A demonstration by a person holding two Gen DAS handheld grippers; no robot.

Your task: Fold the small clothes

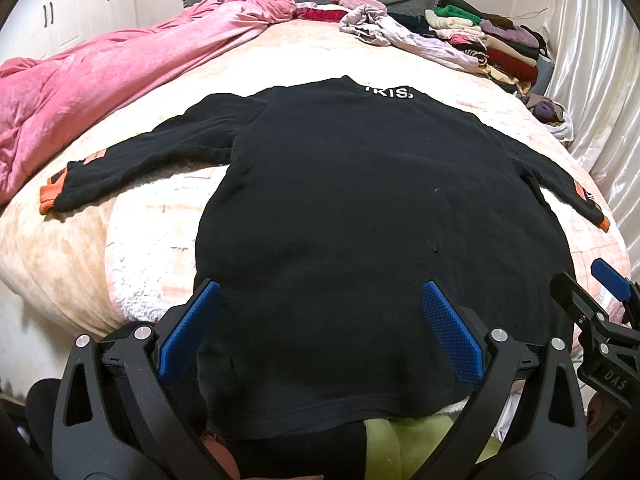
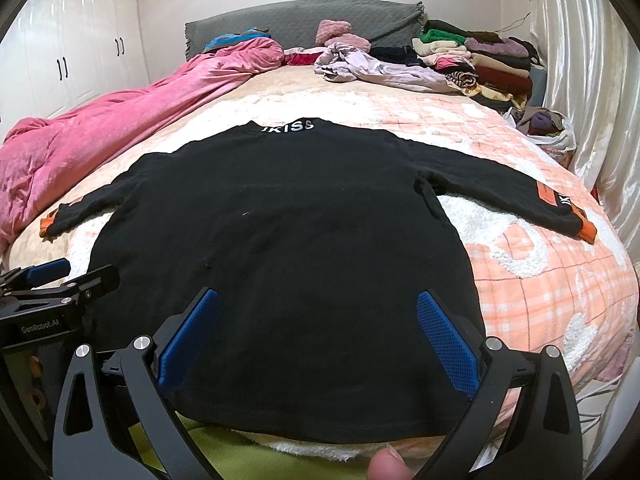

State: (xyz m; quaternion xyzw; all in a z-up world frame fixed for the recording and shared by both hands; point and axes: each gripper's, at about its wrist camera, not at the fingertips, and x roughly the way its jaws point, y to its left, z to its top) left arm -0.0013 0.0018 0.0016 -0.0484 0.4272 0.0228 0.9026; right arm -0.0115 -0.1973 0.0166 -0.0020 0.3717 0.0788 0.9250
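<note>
Black sweatshirt lies flat, centre frame on bed, sleeves spread. Left gripper and right gripper: jaws wide open, empty, above hem. Judged pre-fold; next, grasp a sleeve.

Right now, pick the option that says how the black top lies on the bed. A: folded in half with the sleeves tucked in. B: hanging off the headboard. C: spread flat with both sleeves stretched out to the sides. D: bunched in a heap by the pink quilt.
C: the black top lies flat on the bed, one sleeve out to each side, orange cuffs showing.
</note>
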